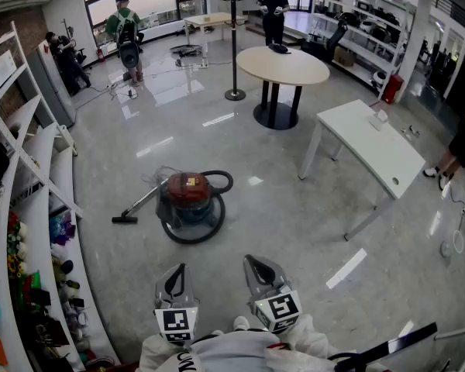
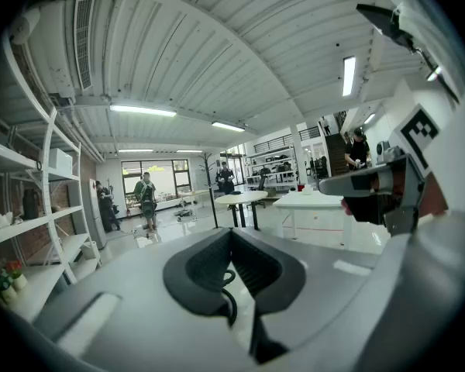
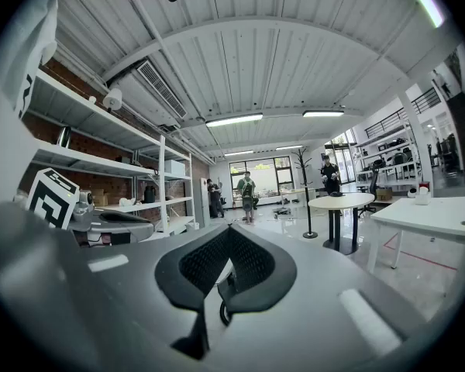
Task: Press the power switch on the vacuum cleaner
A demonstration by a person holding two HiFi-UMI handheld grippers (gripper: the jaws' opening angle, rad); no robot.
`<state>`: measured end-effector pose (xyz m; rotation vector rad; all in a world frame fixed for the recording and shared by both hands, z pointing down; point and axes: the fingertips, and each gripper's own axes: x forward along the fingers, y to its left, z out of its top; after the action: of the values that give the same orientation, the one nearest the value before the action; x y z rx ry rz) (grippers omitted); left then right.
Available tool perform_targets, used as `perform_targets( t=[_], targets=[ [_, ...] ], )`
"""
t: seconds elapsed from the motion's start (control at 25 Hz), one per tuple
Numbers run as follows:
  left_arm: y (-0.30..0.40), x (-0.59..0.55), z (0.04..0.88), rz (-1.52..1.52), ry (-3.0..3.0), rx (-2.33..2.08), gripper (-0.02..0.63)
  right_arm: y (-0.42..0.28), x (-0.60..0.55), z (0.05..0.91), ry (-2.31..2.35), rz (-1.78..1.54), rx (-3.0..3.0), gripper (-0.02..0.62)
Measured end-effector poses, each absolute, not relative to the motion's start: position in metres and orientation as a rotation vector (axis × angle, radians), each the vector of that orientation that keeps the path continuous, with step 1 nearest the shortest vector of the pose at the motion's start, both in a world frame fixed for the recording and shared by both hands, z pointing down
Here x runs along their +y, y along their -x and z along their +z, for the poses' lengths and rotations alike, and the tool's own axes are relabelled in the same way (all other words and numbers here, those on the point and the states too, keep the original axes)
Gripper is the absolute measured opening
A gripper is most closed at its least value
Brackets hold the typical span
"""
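The vacuum cleaner (image 1: 190, 200) stands on the glossy floor ahead of me, a round canister with a red top and a dark blue-grey body. Its black hose (image 1: 219, 179) loops to the right, and its wand runs left to a floor nozzle (image 1: 125, 219). I cannot make out the power switch at this distance. My left gripper (image 1: 175, 273) and right gripper (image 1: 255, 264) hang side by side near my body, well short of the vacuum and pointing toward it. Both are shut with nothing held, as the left gripper (image 2: 231, 235) and right gripper (image 3: 229, 231) show in their own views.
A white rectangular table (image 1: 372, 149) stands to the right and a round table (image 1: 283, 64) farther back. White shelving (image 1: 31, 208) with goods lines the left wall. A coat stand (image 1: 234, 45) and several people, such as one in green (image 1: 126, 33), are at the far end.
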<state>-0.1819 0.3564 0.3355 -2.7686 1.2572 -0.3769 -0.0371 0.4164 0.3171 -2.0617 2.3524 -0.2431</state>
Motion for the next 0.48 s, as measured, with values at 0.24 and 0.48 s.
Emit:
perform_targets(
  t=[0.24,0.48],
  targets=[
    [0.1824,0.358,0.3372,-0.38,2.77,1.272,0.0,0.0351,0.4169,0.3236,2.074,-0.269,2.362,-0.002],
    [0.1826,0.3573,0.3419,-0.391,2.774,1.288,0.0,0.0347,0.415,0.3239,2.044,-0.276,2.366,0.0]
  ],
)
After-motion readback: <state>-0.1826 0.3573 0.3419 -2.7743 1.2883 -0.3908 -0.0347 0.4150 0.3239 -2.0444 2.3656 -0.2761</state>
